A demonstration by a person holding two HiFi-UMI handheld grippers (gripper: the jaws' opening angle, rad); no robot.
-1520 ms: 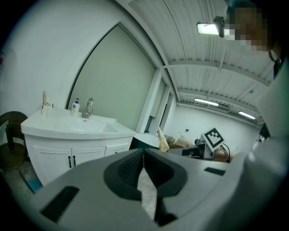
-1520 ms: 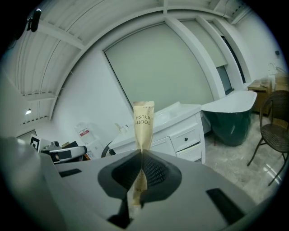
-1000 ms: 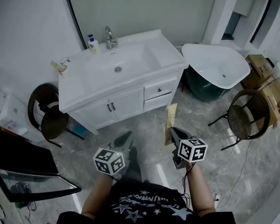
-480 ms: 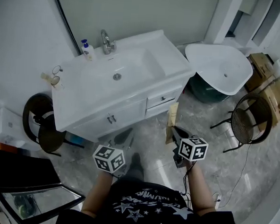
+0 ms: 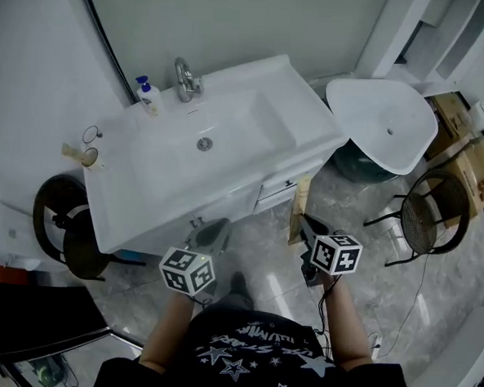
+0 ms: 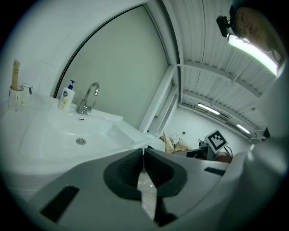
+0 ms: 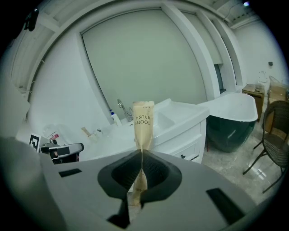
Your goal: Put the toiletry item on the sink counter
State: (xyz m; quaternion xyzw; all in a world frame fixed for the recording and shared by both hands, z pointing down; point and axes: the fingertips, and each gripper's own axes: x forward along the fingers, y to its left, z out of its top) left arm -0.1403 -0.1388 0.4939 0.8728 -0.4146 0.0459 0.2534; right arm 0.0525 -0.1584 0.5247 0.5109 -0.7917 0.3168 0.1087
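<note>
A tan paper toothbrush packet (image 7: 143, 122) stands upright in my right gripper (image 7: 141, 163), which is shut on its lower part. In the head view that packet (image 5: 297, 210) hangs in front of the vanity's drawers, held by the right gripper (image 5: 307, 228). The white sink counter (image 5: 131, 196) with its basin lies ahead and to the left. My left gripper (image 5: 215, 230) sits low near the cabinet front; its jaws are shut with nothing between them (image 6: 142, 160).
A soap pump bottle (image 5: 149, 95) and a chrome tap (image 5: 183, 79) stand at the counter's back. A cup with a tan item (image 5: 86, 155) sits at its left end. A white tub (image 5: 381, 121) and a dark chair (image 5: 430, 213) stand right; another chair (image 5: 66, 229) is left.
The view has moved closer to the vanity, so the counter sits lower and nearer to both grippers. The right gripper still holds the packet; the left stays shut.
</note>
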